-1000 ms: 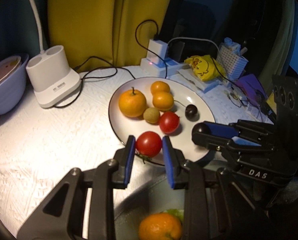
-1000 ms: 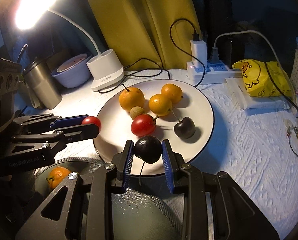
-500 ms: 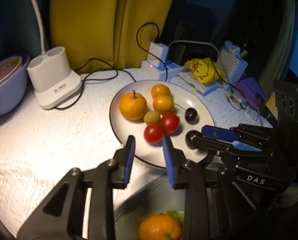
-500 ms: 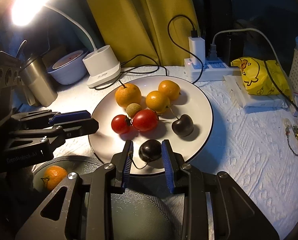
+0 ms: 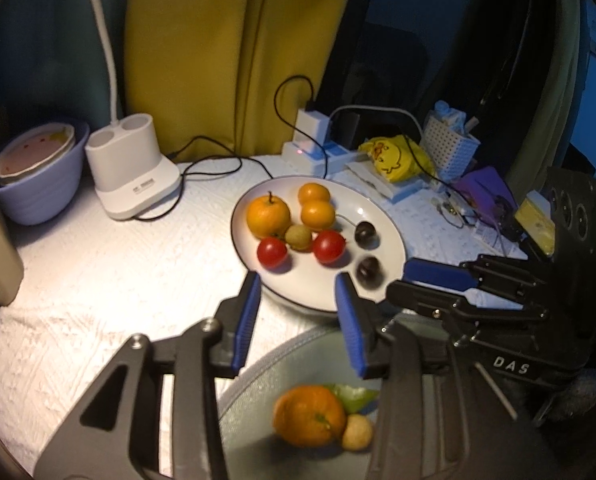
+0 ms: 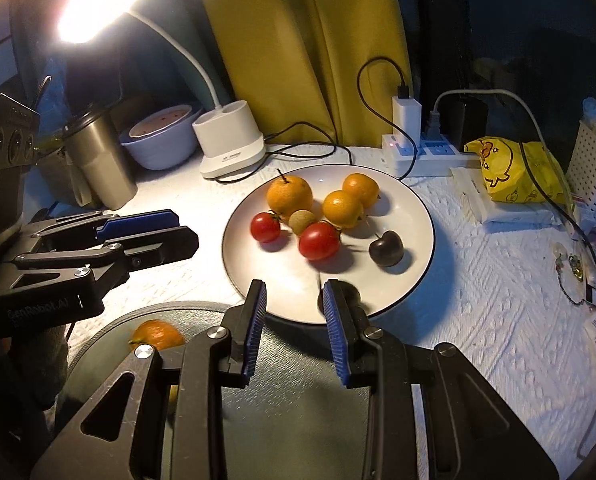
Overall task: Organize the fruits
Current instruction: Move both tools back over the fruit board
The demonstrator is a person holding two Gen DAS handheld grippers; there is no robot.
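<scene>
Item: white plate [image 6: 414, 280], fruit laid out; grey bowl [image 5: 257, 408] beneath your grippers holds a tangerine [image 5: 310, 414] and a small round fruit, possibly a longan. Left gripper [image 5: 298, 320]: jaws opening, nothing between them. Right gripper [image 6: 293, 322]: parted, empty; dark cherry [image 6: 352, 294] just beyond its right finger. Surface: white textured cloth [image 6: 498, 320], lamp-lit, cluttered.

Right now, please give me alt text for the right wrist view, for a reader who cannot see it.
The right gripper hangs with nothing between its jaws over the near rim of a white plate holding three oranges, two cherry tomatoes, a longan and two dark cherries. The left gripper hangs beside the plate.
</scene>
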